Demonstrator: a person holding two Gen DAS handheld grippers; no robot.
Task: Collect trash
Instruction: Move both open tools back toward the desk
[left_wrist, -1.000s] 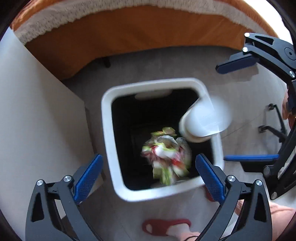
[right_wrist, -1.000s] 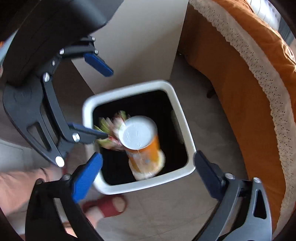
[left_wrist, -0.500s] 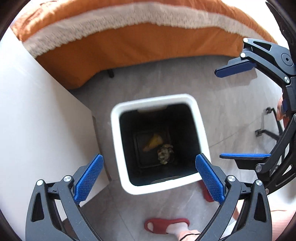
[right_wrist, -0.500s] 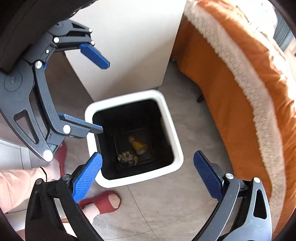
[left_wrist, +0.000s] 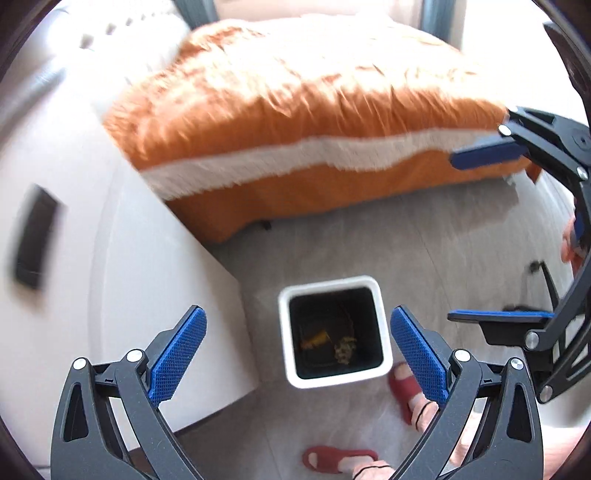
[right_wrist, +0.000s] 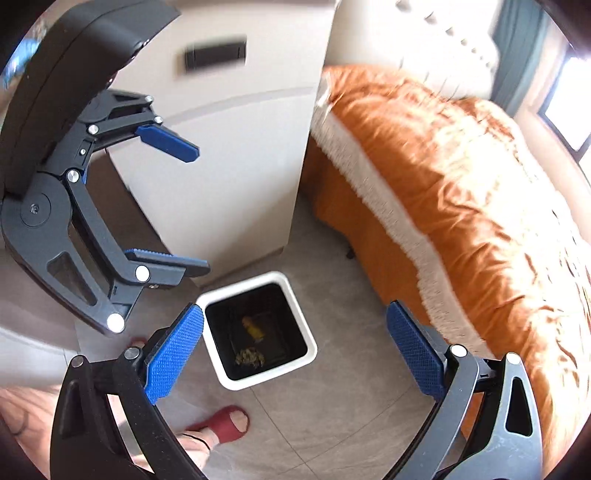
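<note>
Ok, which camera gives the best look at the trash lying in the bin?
The right wrist view: the orange piece and crumpled wrapper sit apart and unblocked inside the white bin. The left wrist view shows both too, but dimmer and blurrier.

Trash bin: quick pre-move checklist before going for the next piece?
1. Left gripper jaws open, nothing held: ok.
2. Right gripper jaws open, nothing held: ok.
3. White square plastic trash bin upright on the grey floor: ok.
4. Orange cup and crumpled wrapper at the bin's bottom: ok.
5. Both grippers above the rim, not inside the bin: ok.
6. More trash to collect: cannot tell, none in view.
</note>
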